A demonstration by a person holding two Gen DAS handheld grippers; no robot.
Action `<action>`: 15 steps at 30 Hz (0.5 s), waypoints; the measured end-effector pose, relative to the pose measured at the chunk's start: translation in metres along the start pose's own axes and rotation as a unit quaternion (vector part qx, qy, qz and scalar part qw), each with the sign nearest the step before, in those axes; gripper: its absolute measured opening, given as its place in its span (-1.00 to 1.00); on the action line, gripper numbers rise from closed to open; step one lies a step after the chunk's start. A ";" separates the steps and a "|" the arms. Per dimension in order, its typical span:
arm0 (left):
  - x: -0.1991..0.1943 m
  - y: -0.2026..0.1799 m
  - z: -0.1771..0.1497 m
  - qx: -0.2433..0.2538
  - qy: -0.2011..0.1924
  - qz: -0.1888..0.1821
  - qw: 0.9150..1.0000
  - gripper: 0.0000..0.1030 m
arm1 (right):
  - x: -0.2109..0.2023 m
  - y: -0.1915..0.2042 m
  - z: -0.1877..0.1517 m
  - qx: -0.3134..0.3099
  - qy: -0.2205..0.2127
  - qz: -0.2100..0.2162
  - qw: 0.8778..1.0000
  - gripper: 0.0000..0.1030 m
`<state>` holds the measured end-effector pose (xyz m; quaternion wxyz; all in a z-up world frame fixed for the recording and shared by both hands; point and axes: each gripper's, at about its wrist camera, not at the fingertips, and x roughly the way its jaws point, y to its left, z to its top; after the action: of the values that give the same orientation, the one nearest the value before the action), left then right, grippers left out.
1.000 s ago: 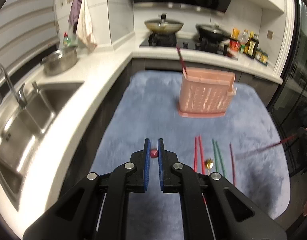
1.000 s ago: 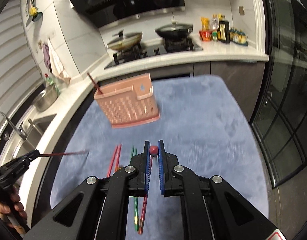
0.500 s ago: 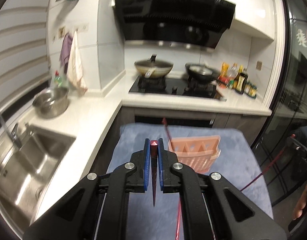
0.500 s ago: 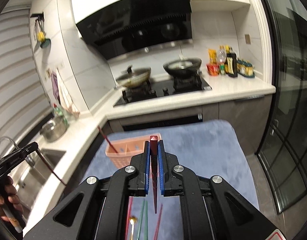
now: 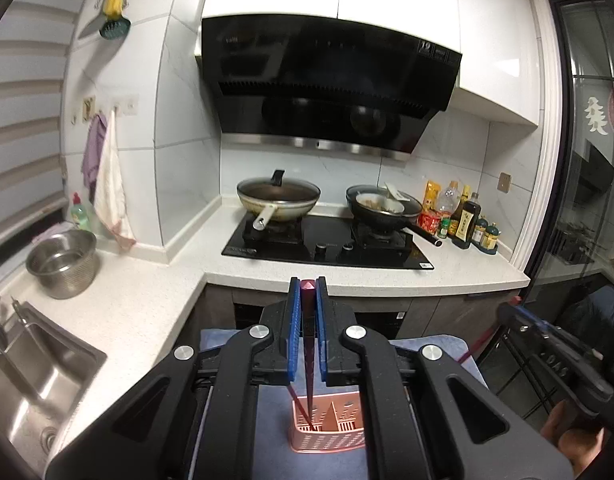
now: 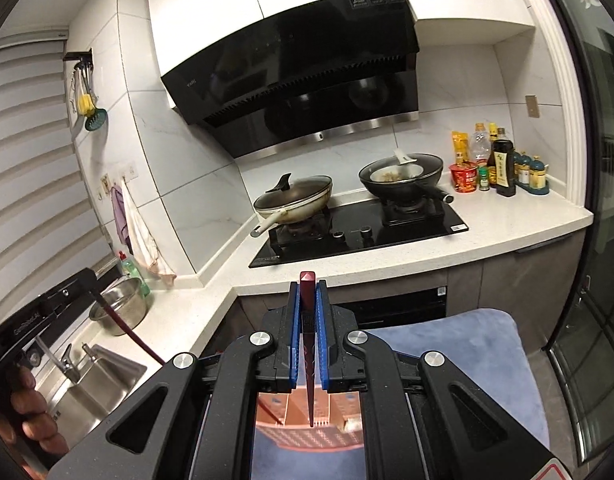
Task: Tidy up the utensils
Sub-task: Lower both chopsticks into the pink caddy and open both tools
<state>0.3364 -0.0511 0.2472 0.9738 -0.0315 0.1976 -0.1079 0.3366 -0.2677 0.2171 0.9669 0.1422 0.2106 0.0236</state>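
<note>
My left gripper (image 5: 308, 286) is shut on a dark red chopstick (image 5: 308, 352), held upright with its tip over the pink utensil holder (image 5: 329, 438) on the blue mat (image 5: 459, 354). My right gripper (image 6: 308, 284) is shut on another dark red chopstick (image 6: 308, 344), its tip hanging over the same pink utensil holder (image 6: 307, 436). A further red chopstick (image 5: 297, 402) leans inside the holder. The right gripper with its chopstick also shows in the left wrist view (image 5: 511, 312), and the left gripper in the right wrist view (image 6: 87, 280).
A white L-shaped counter (image 5: 147, 292) carries a steel bowl (image 5: 63, 262), a sink (image 5: 35, 376), and a black hob (image 5: 327, 246) with two pans. Sauce bottles (image 5: 463, 216) stand at the right. Glass doors (image 6: 595, 320) close off the right side.
Both grippers have lifted their chopsticks off the mat, turned them upright and brought them above the pink holder, which has dropped to the bottom of both views.
</note>
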 end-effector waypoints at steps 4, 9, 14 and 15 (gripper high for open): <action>0.033 0.005 -0.013 -0.014 0.027 -0.004 1.000 -0.87 | 0.036 -0.004 -0.013 0.007 0.030 -0.003 1.000 -0.86; 0.064 0.007 -0.037 -0.022 0.063 -0.004 0.998 -0.87 | 0.063 -0.008 -0.036 0.009 0.064 -0.010 0.998 -0.86; 0.083 0.010 -0.057 -0.030 0.090 0.000 0.995 -0.87 | 0.081 -0.011 -0.051 0.006 0.087 -0.022 0.996 -0.86; 0.085 0.012 -0.059 -0.033 0.094 0.000 0.995 -0.87 | 0.084 -0.011 -0.054 0.006 0.091 -0.023 0.996 -0.86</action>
<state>0.3921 -0.0592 0.1592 0.9495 -0.0534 0.2913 -0.1034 0.3904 -0.2555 0.1334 0.9431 0.1404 0.3011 0.0125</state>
